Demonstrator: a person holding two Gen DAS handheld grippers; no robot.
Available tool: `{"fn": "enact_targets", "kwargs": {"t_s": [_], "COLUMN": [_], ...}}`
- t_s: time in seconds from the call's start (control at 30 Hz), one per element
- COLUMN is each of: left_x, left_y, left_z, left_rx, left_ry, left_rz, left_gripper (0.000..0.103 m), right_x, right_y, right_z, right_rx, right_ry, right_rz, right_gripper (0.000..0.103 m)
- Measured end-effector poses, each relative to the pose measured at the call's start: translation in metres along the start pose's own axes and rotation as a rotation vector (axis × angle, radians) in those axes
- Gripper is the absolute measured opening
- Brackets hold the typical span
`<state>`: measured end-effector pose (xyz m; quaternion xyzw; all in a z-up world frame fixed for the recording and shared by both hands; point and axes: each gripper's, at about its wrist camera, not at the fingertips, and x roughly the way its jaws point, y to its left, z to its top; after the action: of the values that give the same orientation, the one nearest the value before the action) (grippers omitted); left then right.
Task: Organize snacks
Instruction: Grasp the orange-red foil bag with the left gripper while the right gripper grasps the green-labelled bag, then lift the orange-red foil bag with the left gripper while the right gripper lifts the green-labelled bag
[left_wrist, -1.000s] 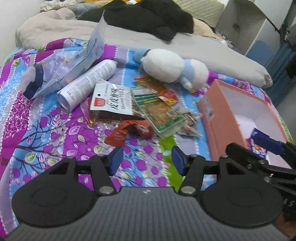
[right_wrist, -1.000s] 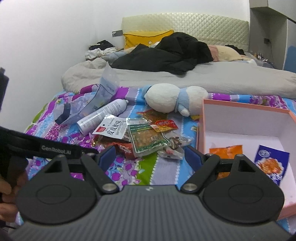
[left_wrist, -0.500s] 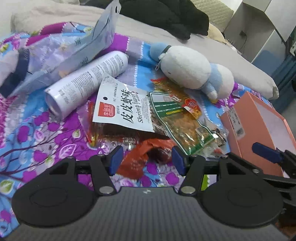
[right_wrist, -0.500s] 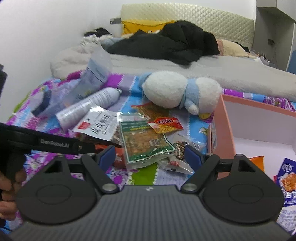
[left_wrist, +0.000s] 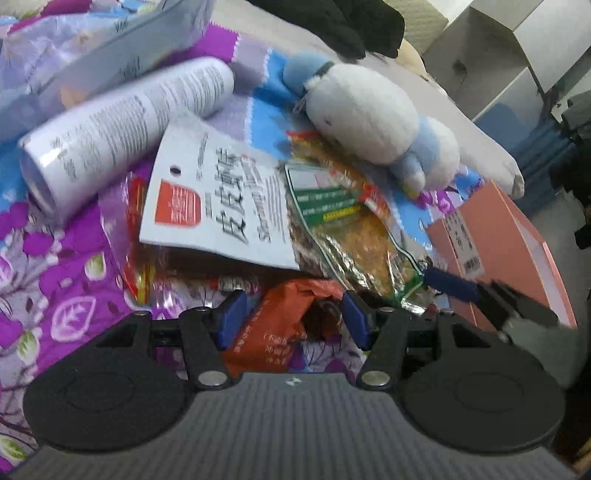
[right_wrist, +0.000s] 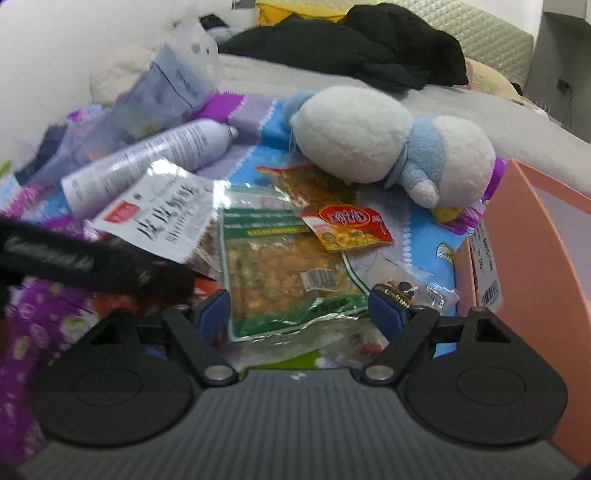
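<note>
- Both tools have dropped closer to the snack pile since a second ago.
- My left gripper (left_wrist: 290, 323) is closing, astride the crumpled orange packet (left_wrist: 280, 332), not pressing yet.
- My right gripper (right_wrist: 299, 314) gapes around the crinkly green-edged pouch (right_wrist: 284, 273), holding nothing.
- Most snacks lie loose beside the stiff pink box (right_wrist: 539, 258).

Home bedroom, floral bedspread (left_wrist: 55, 280), quilted headboard (right_wrist: 495, 40), plush toy (right_wrist: 369, 140), clothes heap (right_wrist: 351, 48) on the bed

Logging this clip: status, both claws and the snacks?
Left claw closing around orange packet, not gripping yet. Right claw open over green-labelled packet. Plush toy and spray can lie among the snacks.
</note>
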<state>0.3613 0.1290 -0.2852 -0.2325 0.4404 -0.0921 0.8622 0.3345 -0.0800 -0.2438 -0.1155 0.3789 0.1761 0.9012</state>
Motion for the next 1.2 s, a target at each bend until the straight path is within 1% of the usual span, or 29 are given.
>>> {"fn": "enact_targets", "kwargs": {"t_s": [0.07,0.1,0.13,0.17,0.23,0.3,0.33,0.37,0.4,0.5,0.53,0.57,0.7,0.73,0.83,0.93,1.03,1.1,1.2], "left_x": [0.0,0.0,-0.001,-0.002,-0.005,-0.008,-0.01,-0.013,-0.016,-0.025,-0.029,-0.033,-0.052,-0.057,-0.072,-0.083,-0.092,-0.098,-0.11], "left_y": [0.006,0.009,0.011,0.012,0.009,0.007,0.007,0.006,0.006,0.003,0.003,0.002,-0.001,-0.003,-0.006,-0.011,-0.013,-0.019,-0.023], "left_z": [-0.004,-0.005,-0.006,-0.007,-0.01,-0.012,-0.014,-0.016,-0.017,-0.022,-0.024,-0.027,-0.039,-0.042,-0.055,-0.071,-0.083,-0.09,-0.099], "left_rx": [-0.036,-0.055,-0.076,-0.089,-0.08,-0.08,-0.082,-0.089,-0.099,-0.103,-0.106,-0.111,-0.117,-0.118,-0.135,-0.111,-0.13,-0.11,-0.115], "left_ry": [-0.005,-0.004,-0.002,-0.004,-0.01,-0.014,-0.016,-0.017,-0.016,-0.015,-0.017,-0.015,-0.017,-0.018,-0.018,-0.019,-0.016,-0.028,-0.033], "left_rz": [-0.012,-0.029,-0.039,-0.035,-0.022,-0.01,-0.004,-0.004,-0.001,0.015,0.022,0.028,0.062,0.077,0.083,0.111,0.105,0.137,0.132], "left_gripper": [0.055,0.049,0.047,0.046,0.042,0.041,0.041,0.041,0.041,0.041,0.041,0.041,0.041,0.041,0.041,0.041,0.041,0.041,0.041], "right_x": [0.004,0.006,0.008,0.011,0.014,0.015,0.014,0.012,0.011,0.006,0.003,0.0,-0.011,-0.016,-0.031,-0.046,-0.062,-0.073,-0.091], "right_y": [-0.004,-0.004,-0.003,0.0,0.004,0.004,0.004,0.005,0.007,0.01,0.011,0.012,0.016,0.018,0.022,0.023,0.029,0.035,0.038], "right_z": [0.0,0.0,0.0,0.0,0.002,0.002,0.002,0.002,0.002,0.002,0.001,0.0,0.0,-0.003,-0.008,-0.018,-0.03,-0.038,-0.048], "right_rx": [-0.008,-0.019,-0.038,-0.063,-0.102,-0.092,-0.093,-0.099,-0.107,-0.111,-0.105,-0.104,-0.1,-0.105,-0.109,-0.099,-0.102,-0.122,-0.113], "right_ry": [-0.002,0.001,0.01,0.028,0.051,0.056,0.061,0.068,0.074,0.08,0.082,0.082,0.098,0.104,0.11,0.126,0.149,0.156,0.163], "right_rz": [0.018,0.024,0.031,0.055,0.076,0.09,0.095,0.097,0.089,0.103,0.105,0.1,0.11,0.11,0.113,0.109,0.12,0.107,0.099], "right_gripper": [0.085,0.086,0.089,0.093,0.093,0.092,0.086,0.077,0.071,0.067,0.064,0.058,0.052,0.049,0.046,0.045,0.046,0.045,0.045]}}
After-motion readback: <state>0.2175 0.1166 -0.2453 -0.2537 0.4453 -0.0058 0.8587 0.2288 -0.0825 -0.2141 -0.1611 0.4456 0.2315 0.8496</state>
